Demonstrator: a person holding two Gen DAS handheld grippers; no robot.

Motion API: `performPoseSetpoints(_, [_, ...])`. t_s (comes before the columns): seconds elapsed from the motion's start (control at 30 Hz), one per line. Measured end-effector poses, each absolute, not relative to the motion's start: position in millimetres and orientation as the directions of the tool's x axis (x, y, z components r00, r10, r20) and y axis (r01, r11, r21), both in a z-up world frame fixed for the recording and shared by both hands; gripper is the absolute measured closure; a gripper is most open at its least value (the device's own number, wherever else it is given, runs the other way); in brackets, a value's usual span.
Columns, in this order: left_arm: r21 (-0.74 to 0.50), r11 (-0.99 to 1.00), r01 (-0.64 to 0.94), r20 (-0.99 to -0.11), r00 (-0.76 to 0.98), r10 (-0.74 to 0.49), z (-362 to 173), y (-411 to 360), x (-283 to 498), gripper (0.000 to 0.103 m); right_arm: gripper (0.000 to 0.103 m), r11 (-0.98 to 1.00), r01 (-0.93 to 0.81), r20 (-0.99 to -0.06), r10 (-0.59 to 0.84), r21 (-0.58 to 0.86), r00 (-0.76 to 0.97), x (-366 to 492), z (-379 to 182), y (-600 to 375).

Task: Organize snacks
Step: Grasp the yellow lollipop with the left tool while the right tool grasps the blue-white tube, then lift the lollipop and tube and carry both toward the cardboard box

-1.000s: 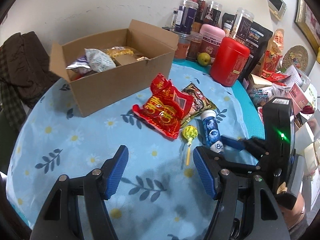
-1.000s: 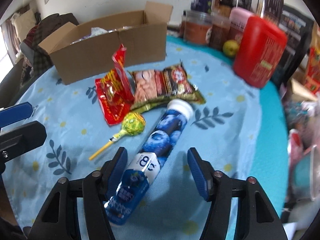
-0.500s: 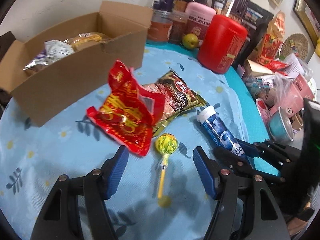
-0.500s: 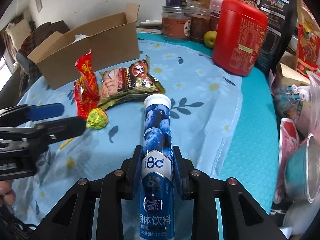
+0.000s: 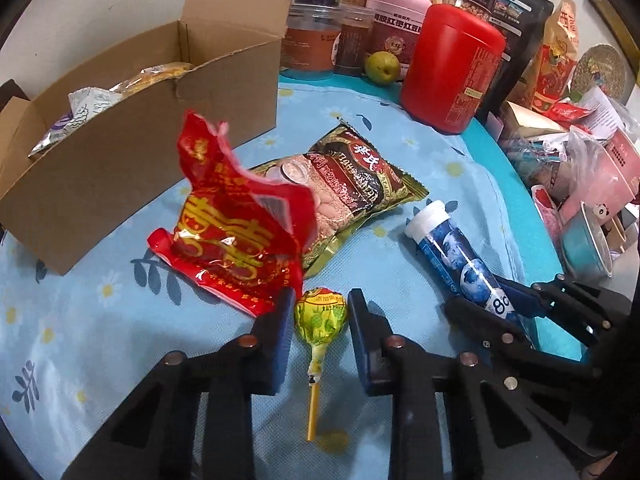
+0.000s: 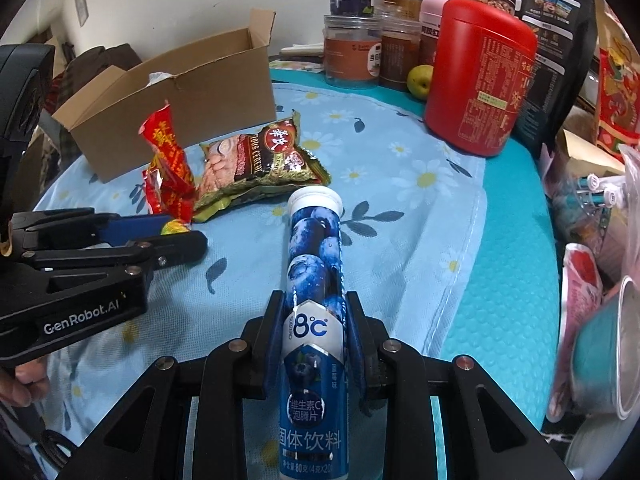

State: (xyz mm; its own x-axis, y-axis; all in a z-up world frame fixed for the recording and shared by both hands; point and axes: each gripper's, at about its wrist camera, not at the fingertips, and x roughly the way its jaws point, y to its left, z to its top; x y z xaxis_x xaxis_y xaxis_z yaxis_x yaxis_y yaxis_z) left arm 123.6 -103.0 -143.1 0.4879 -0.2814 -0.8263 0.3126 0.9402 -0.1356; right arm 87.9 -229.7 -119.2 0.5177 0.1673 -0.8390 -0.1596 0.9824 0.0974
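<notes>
Closing in on both sides — your left gripper (image 5: 320,312) has just been drawing its jaws together around the lollipop (image 5: 320,314), and the blue pads now sit tight against the yellow wrapped head, its stick trailing back toward you on the flowered cloth of the bench (image 5: 100,332). Your right gripper (image 6: 314,312) is clamped narrow on the blue tablet tube (image 6: 314,264), white cap pointing away from you. Just beyond the lollipop lies the red foil packet (image 5: 236,236), touching the brown cereal bag (image 5: 340,184) to its right. At far left stands the cardboard box (image 5: 132,152), flaps up, a few packets already inside. A red canister (image 5: 452,68) stands far right — jars and pouches crowd behind it.
</notes>
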Motion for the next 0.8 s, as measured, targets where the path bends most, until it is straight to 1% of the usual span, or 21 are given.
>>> performPoseSetpoints(0.1, [-0.133, 0.942, 0.309, -0.826, 0.491, -0.278, -142, -100, 119, 0.077, 0.074, 0.983, -0.159, -0.838, 0.165, 0.094, 0.520, 88, -119, -229])
performPoseSetpoints(0.37, [-0.174, 0.951, 0.255, -0.817, 0.501, -0.284, -140, -73, 92, 0.077, 0.075, 0.984, -0.162, -0.838, 0.154, 0.080, 0.524, 78, -114, -223])
performPoseSetpoints(0.8, [-0.162, 0.961, 0.224, -0.820, 0.512, -0.258, -141, -32, 40, 0.077, 0.075, 0.957, -0.271, -0.844, 0.227, 0.102, 0.485, 35, -110, -178])
